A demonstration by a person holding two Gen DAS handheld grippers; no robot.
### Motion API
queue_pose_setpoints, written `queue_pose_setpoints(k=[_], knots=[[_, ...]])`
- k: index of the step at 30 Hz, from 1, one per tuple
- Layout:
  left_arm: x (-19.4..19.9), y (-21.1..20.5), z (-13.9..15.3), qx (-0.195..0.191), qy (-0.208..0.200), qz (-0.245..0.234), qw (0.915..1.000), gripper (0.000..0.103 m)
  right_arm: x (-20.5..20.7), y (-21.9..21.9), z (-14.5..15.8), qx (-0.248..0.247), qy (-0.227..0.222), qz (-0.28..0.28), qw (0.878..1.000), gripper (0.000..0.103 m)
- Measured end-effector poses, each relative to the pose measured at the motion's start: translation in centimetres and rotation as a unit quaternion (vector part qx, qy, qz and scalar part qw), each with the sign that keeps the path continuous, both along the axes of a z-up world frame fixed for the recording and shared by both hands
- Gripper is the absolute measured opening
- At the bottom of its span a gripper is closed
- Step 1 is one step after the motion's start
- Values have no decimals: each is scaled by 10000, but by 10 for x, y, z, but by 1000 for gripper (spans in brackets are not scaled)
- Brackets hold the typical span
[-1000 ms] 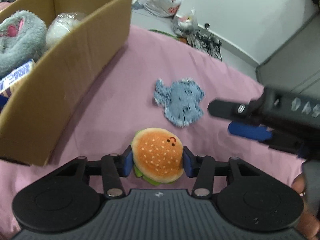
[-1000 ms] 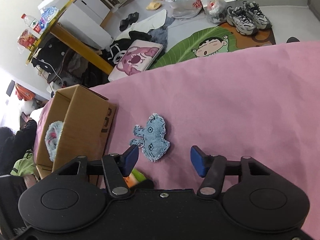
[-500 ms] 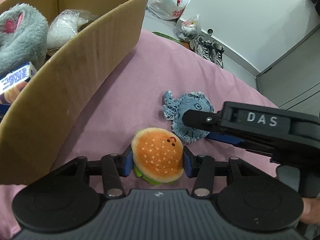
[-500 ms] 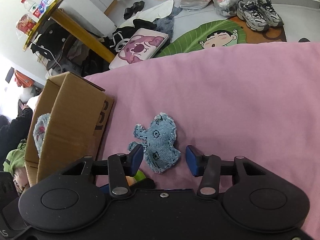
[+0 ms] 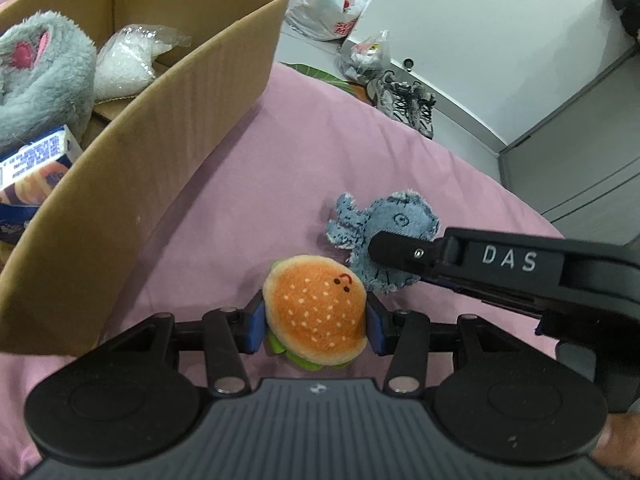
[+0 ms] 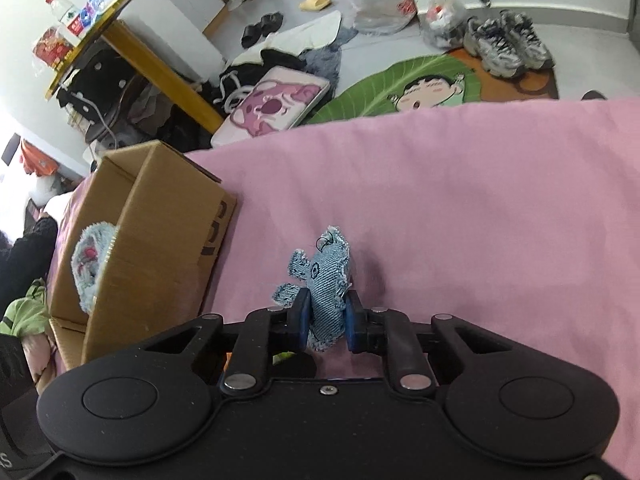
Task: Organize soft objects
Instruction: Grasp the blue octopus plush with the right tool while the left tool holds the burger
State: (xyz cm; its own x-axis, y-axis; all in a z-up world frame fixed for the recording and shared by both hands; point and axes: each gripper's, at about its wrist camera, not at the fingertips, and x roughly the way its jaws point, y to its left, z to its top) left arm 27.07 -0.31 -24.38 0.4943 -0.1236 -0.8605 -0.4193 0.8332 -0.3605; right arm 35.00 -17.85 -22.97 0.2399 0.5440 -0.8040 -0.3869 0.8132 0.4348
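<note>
My left gripper (image 5: 315, 328) is shut on a plush hamburger (image 5: 316, 310), held just above the pink cloth (image 5: 248, 200). Just beyond it lies a blue denim elephant toy (image 5: 396, 220), and my right gripper (image 5: 376, 248) comes in from the right over it. In the right wrist view the right gripper (image 6: 326, 324) is shut on that denim elephant (image 6: 324, 280), whose upper part stands up between the blue pads. An open cardboard box (image 5: 168, 120) stands to the left, its near wall close to the left gripper.
Inside the box lie a grey fluffy plush (image 5: 36, 76), a clear bag of white pellets (image 5: 128, 60) and a printed carton (image 5: 36, 164). Beyond the cloth's far edge are shoes (image 5: 404, 100), plastic bags (image 5: 332, 12) and a leaf-shaped mat (image 6: 400, 92) on the floor.
The right gripper moved left over the denim elephant and shut on it, pinching it upright. The left gripper kept hold of the hamburger and rose slightly toward the box.
</note>
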Motion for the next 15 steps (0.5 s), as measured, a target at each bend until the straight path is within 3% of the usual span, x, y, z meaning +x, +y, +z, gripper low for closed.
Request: queue_pose_setpoints(k=[15], knots=[[-25,-18,52,222,-494,-469,9974,48,-43,-35,50,-184,-540,-622,9964,18]])
